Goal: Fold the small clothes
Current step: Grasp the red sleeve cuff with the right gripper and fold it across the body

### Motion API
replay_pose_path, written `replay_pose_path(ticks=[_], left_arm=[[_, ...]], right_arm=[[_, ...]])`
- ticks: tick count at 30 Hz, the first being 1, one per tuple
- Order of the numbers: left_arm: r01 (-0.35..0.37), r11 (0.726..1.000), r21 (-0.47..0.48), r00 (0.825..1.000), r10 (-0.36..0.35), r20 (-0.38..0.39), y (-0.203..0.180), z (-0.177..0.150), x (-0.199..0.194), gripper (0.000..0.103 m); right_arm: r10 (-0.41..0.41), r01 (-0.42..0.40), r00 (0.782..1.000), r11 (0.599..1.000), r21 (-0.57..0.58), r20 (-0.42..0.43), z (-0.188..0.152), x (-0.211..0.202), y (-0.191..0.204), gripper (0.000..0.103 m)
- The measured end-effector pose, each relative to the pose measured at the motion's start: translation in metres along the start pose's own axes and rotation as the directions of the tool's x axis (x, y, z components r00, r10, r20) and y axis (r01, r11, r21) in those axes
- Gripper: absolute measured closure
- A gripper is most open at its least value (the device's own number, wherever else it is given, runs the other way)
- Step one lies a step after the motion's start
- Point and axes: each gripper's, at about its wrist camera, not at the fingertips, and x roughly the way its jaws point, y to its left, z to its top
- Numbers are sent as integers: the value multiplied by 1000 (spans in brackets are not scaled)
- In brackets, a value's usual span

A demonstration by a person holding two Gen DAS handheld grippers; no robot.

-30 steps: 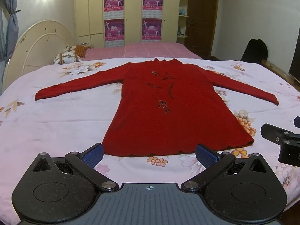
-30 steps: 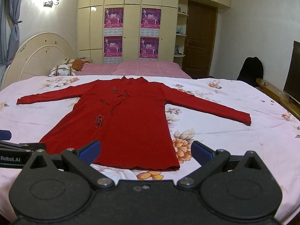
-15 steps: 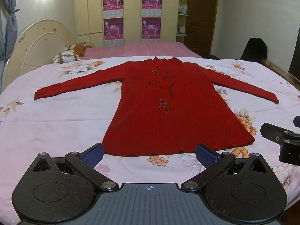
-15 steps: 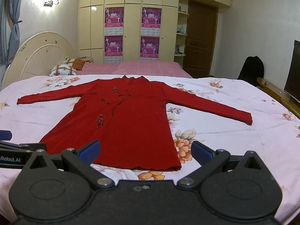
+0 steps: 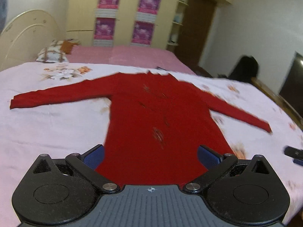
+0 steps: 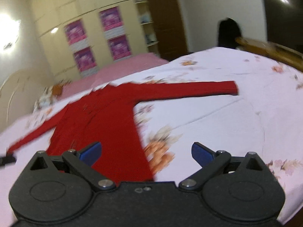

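Both views blurred. My left gripper [image 5: 150, 157] has its jaws spread wide, nothing between them; it sits over the lower part of the red dress [image 5: 151, 124], and the hem is hidden behind the gripper body. My right gripper [image 6: 144, 152] is also released, jaws wide, gripping nothing; its left finger is over the dress's lower right edge, its right finger over bare bedsheet [image 6: 217, 124].

The dress lies flat, front up, on the floral sheet of the bed, both sleeves stretched out sideways, collar at the far end.

Left view only: the left sleeve [image 5: 56, 97] down to its cuff, sharp enough to see; the dark embroidery [image 5: 158, 134] on the chest, smeared; a checked pillow [image 5: 51, 54] at the headboard [image 5: 24, 37]; a bit of the right gripper at the far right edge, over the sheet beside the dress.

Right view only: the right sleeve [image 6: 189, 89] full length with its cuff near the bed's far side; an orange flower print [image 6: 161, 151] just beside the dress edge; a wooden rail [image 6: 265, 51] past the bed. This view is tilted. A black bit at the left edge, I can't tell what.

Both show the wardrobe [image 5: 123, 19] with pink posters [image 5: 106, 28], the brown door [image 6: 166, 19], and a dark bag [image 5: 244, 70].
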Motion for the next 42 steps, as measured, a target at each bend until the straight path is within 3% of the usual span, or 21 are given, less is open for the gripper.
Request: replay_pose_path(ticks=[2, 3, 4, 5, 6, 9, 14, 17, 20, 28, 35, 36, 39, 42], left_arm=[[-14, 999, -43, 999, 15, 40, 7, 16, 10, 0], [-20, 999, -40, 998, 22, 55, 7, 23, 15, 0], [-22, 999, -37, 998, 25, 62, 7, 30, 24, 0], [-18, 999, -43, 998, 21, 61, 8, 36, 34, 0], [-13, 999, -51, 999, 16, 49, 8, 41, 45, 0], [-48, 996, -70, 999, 49, 4, 14, 50, 83, 0], [-66, 982, -175, 997, 59, -42, 32, 47, 128, 0], [-71, 960, -269, 996, 53, -74, 49, 41, 151, 0], [-106, 953, -283, 990, 76, -115, 56, 40, 173, 0], [-97, 961, -261, 987, 59, -151, 50, 43, 204, 0], [-107, 964, -242, 985, 69, -161, 55, 46, 206, 0], [-108, 965, -238, 985, 71, -158, 56, 46, 204, 0], [-125, 971, -205, 984, 96, -148, 65, 48, 197, 0], [-173, 973, -154, 978, 151, -143, 75, 49, 191, 0]], right_arm=[[-11, 11, 1000, 998, 57, 14, 15, 14, -24, 11], [-22, 20, 999, 996, 86, 24, 25, 23, -37, 39], [-36, 33, 999, 993, 116, 29, 34, 34, -51, 57], [-54, 50, 998, 989, 141, 23, 41, 45, -63, 67], [-73, 69, 997, 982, 174, 15, 48, 57, -76, 59], [-81, 72, 997, 953, 294, 17, 63, 94, -116, 59], [-80, 66, 997, 826, 559, 1, 70, 166, -191, 60], [-65, 42, 998, 767, 640, 12, 65, 200, -217, 60], [-43, 29, 999, 721, 693, 4, 61, 231, -231, 61], [-12, -34, 998, 694, 719, 58, 68, 254, -232, 67], [-59, 5, 997, 691, 723, 50, 74, 253, -241, 79], [-73, 13, 996, 692, 722, 51, 76, 252, -239, 93], [-117, 67, 992, 782, 620, 41, 98, 254, -216, 97], [-105, 62, 991, 905, 422, 79, 130, 258, -159, 97]])
